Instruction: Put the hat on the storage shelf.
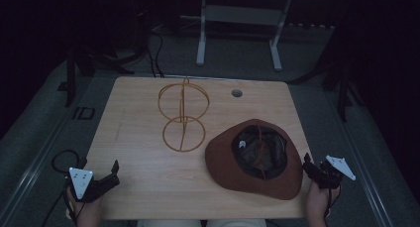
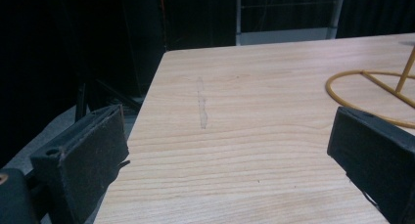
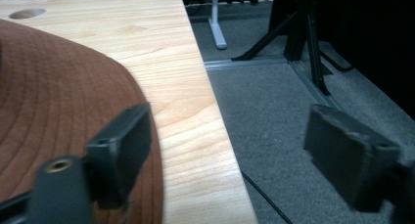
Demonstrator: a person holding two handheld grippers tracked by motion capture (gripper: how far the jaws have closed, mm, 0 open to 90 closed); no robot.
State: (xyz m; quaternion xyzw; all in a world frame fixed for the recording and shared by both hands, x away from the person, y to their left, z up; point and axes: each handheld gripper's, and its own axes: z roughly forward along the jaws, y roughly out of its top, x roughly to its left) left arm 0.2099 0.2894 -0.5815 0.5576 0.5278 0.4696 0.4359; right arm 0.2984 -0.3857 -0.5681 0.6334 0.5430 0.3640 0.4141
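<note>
Both grippers, left gripper [image 1: 115, 171] and right gripper [image 1: 308, 163], hover jaws spread at the counter's [image 1: 148, 187] near corners; beside the right one lies an upturned brown hat [image 1: 233, 172], a gold wire stand [image 1: 183, 115] beyond.

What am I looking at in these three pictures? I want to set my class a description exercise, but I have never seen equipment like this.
No robot here: a person sits at a wooden table holding a hand-operated two-jaw gripper in each hand. The high view looks down from above. The left gripper is near the table's front left corner, and the right gripper is at the right edge.

The other two pictures come from cameras riding on each gripper, looking out between its black jaws. Both sets of jaws stand open and hold nothing.

On the table lie a brown brimmed hat, upside down, and a yellow wire stand made of hoops. The right gripper is beside the hat's brim.
</note>
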